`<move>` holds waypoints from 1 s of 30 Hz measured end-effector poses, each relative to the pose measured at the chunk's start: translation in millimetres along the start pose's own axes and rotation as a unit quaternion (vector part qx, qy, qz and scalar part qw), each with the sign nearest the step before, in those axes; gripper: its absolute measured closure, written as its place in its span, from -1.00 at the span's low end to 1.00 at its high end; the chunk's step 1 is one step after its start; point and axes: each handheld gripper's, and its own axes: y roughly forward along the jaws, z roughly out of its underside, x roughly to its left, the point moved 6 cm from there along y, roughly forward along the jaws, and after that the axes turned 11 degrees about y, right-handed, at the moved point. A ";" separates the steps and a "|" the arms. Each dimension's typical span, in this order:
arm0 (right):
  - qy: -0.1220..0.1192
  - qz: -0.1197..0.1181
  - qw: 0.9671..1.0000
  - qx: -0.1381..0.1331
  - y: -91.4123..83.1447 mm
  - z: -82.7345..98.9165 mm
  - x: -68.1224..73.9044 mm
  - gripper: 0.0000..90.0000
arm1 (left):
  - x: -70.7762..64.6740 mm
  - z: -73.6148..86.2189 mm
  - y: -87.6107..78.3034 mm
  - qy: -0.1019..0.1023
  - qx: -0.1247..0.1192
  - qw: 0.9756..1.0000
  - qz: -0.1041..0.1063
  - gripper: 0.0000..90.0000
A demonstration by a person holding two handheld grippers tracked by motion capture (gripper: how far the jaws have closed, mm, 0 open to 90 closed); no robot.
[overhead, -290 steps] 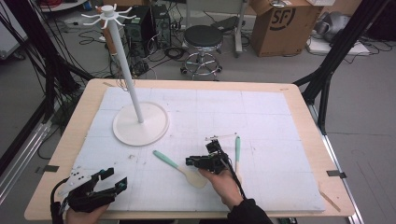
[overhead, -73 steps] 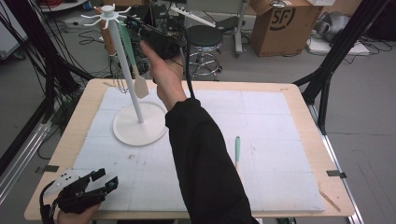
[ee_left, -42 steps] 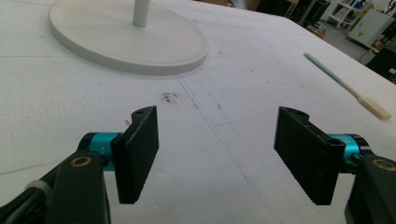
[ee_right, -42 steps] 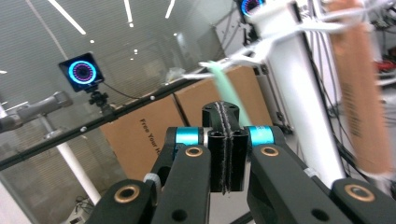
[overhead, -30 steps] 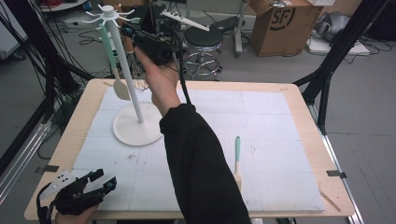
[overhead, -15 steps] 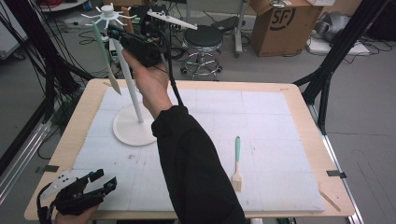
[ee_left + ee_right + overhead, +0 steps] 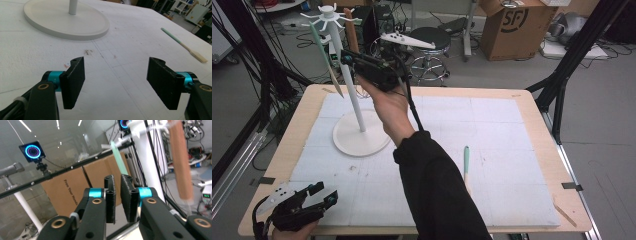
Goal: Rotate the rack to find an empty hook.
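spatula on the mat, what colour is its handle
Mint green, on the spatula; the blade end is pale wood. Clearest in the left gripper view.

A robotics or motion-capture lab, judging by its fittings: a wooden table (image 7: 542,150) topped with white foam board stands on a grey concrete floor, ringed by black tripod legs (image 7: 569,60) and loose cables. Cardboard boxes (image 7: 512,22), a round workshop stool (image 7: 429,42) and electronics racks crowd the background. A tracking camera with a glowing ring light (image 7: 33,151) is mounted on a black bar beneath strip ceiling lights.
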 end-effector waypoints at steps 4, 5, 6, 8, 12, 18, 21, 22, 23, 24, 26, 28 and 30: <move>-0.007 0.017 1.000 0.004 -23.5 10.0 -5.6 0.65 | -1.5 -0.5 0.0 0.003 0.000 1.000 0.001 -0.30; -0.010 0.022 1.000 0.003 -29.4 12.0 -7.2 0.63 | -2.0 -0.3 -0.1 0.002 0.002 1.000 0.000 -0.30; -0.011 0.024 1.000 0.005 -33.5 13.5 -8.6 0.59 | -2.6 -0.3 0.6 0.004 0.001 1.000 0.001 -0.30; -0.009 0.034 0.999 0.009 -45.2 18.5 -13.7 0.48 | -3.7 -0.6 1.0 0.005 0.000 1.000 0.001 -0.30; -0.005 0.052 0.998 0.019 -66.2 34.6 -25.0 0.41 | -5.3 -1.2 1.4 -0.003 -0.004 1.000 0.008 -0.31; 0.001 0.069 0.997 0.021 -95.5 55.2 -40.7 0.39 | -5.6 -1.0 3.9 -0.001 0.000 1.000 0.009 -0.31; -0.001 0.085 0.996 0.022 -109.0 63.2 -49.3 0.39 | -5.9 -0.9 5.1 0.001 0.002 1.000 0.010 -0.31; 0.001 0.086 0.996 0.020 -113.1 66.0 -52.2 0.39 | -6.0 -0.9 5.2 0.002 0.002 1.000 0.010 -0.31; 0.003 0.088 0.996 0.020 -116.2 68.1 -54.6 0.40 | -6.1 -0.9 5.3 0.003 0.004 1.000 0.010 -0.31; 0.006 0.092 0.995 0.021 -120.3 71.1 -57.7 0.40 | -6.2 -0.8 5.5 0.004 0.004 1.000 0.010 -0.31; 0.014 0.095 0.995 0.017 -129.8 77.4 -64.9 0.41 | -6.7 -1.0 5.7 0.004 0.004 1.000 0.008 -0.31; 0.023 0.100 0.995 0.013 -139.6 82.8 -71.4 0.41 | -7.1 -1.0 5.7 0.004 0.004 1.000 0.009 -0.31; 0.028 0.105 0.994 0.013 -148.1 88.1 -77.8 0.39 | -7.0 -1.0 6.5 0.004 0.005 1.000 0.009 -0.31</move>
